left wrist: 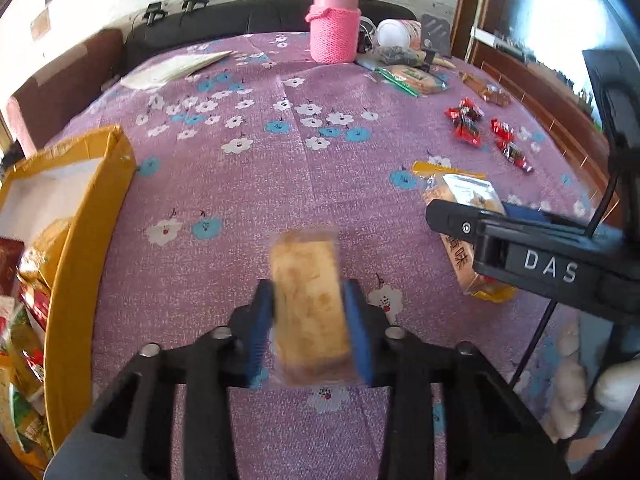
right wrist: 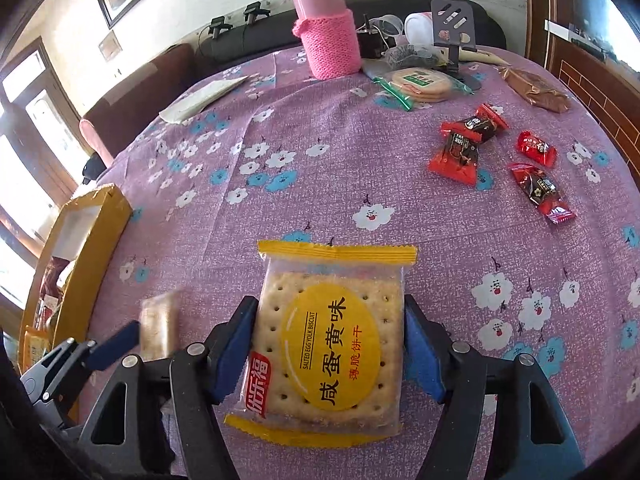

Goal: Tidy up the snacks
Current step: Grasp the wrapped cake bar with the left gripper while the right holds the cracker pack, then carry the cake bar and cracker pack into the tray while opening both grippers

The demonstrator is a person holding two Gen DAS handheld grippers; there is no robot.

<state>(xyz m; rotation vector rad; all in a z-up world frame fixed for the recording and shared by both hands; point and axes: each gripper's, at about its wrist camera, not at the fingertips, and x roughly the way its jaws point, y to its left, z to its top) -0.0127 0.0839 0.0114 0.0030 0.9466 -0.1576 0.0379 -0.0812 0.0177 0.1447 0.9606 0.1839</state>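
Now both packets are gripped. Left hand-held gripper (left wrist: 308, 328) is clamped narrow on a clear-wrapped pastry bar (left wrist: 306, 300), blurred. Right hand-held gripper (right wrist: 330, 344) holds its jaws wide, pads against the sides of the salted egg yolk biscuit packet (right wrist: 332, 336) on the desk (right wrist: 320, 184). Advice: grip gently, crackers snap; lift level, then cross to the yellow box (right wrist: 80, 236) at left.
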